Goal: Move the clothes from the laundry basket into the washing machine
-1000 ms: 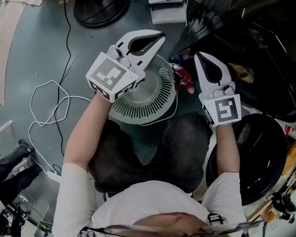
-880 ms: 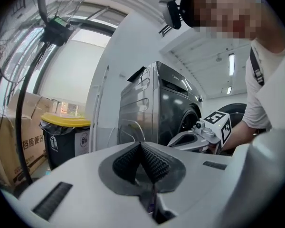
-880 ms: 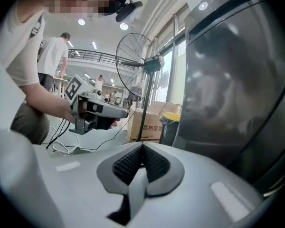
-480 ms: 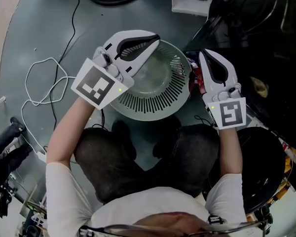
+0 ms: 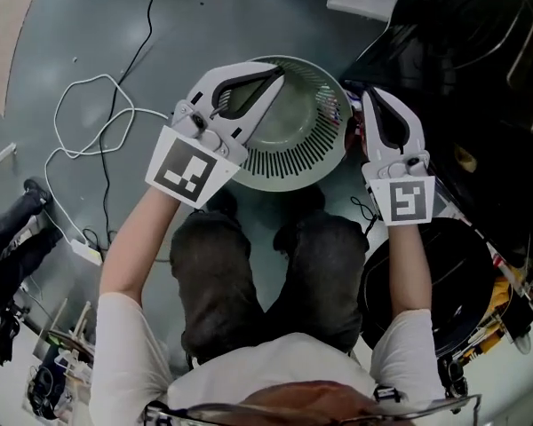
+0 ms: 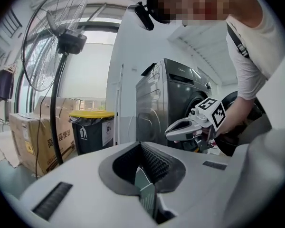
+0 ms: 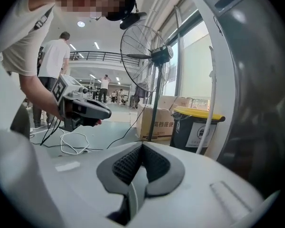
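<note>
In the head view the round slotted laundry basket (image 5: pixel 284 162) stands on the floor in front of the person's knees, and what shows of its inside is bare and pale, with no clothes visible. A small patch of coloured cloth (image 5: pixel 346 122) shows just at the basket's right rim; whether it lies in the basket or outside cannot be told. The dark washing machine (image 5: pixel 489 87) is to the right of the basket. By this view the moving looks largely done, or else that scrap is the last piece to go across. The left tool (image 5: pixel 278 72) reaches over the basket's left rim and the right tool (image 5: pixel 369 93) hovers just beside its right rim, near the scrap; neither visibly touches anything. In the left gripper view, that tool's jaws are pressed together with nothing between them. Beyond them are the grey washing machine (image 6: pixel 166 103), the right tool (image 6: pixel 186 127) in front of it, and a yellow-lidded bin (image 6: pixel 90 127) beside a standing fan (image 6: pixel 61 42). In the right gripper view the jaws are likewise closed tight and empty, looking past the left tool (image 7: pixel 85 109) toward the fan (image 7: pixel 152 56) and a white cable (image 7: pixel 73 141) on the floor.
</note>
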